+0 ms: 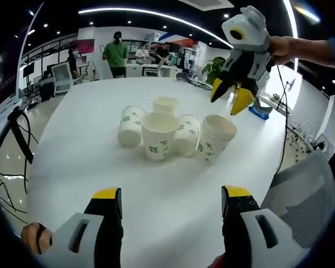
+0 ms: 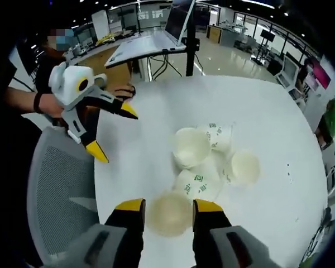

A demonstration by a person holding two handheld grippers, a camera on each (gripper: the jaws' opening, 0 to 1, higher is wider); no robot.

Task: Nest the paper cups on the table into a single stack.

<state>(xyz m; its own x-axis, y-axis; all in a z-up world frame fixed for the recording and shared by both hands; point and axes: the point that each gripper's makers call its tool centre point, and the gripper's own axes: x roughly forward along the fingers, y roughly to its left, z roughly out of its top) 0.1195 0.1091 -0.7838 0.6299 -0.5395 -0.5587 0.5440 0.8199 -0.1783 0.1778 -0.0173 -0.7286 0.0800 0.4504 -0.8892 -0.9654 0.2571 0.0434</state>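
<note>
Cups clustered mid-table, both grippers raised and empty

Right now the paper cups [image 1: 166, 133] sit bunched together near the middle of the white table [image 1: 156, 212], touching or nearly touching one another. In the left gripper view, one upright cup [image 1: 158, 135] stands at the front of the bunch with its mouth up. Another cup [image 1: 131, 125] leans against it on one side, a third [image 1: 187, 134] on the other, and one more [image 1: 166, 104] stands behind. A short nested stack [image 1: 216, 137] lies tilted at the edge of the group, its mouth turned up and outward.

In the right gripper view, that stack [image 2: 168, 213] lies directly between the jaws of the right gripper [image 2: 168, 207], which are spread wide to either side of its rim; whether they touch it cannot be told. The same gripper appears in the left gripper view [image 1: 232, 96], held in a hand [image 1: 281, 49] above the stack, tips pointing down, jaws apart and holding nothing.

The left gripper [image 1: 171, 202] hovers low over the bare near part of the table, jaws wide apart and empty, well short of the cups. In the right gripper view it [image 2: 114, 132] is held in a hand [image 2: 47, 103] off the table's edge, above a grey mesh chair [image 2: 58, 190], jaws splayed.

Around the table is an open office with desks, monitors and people standing at the far side.
</note>
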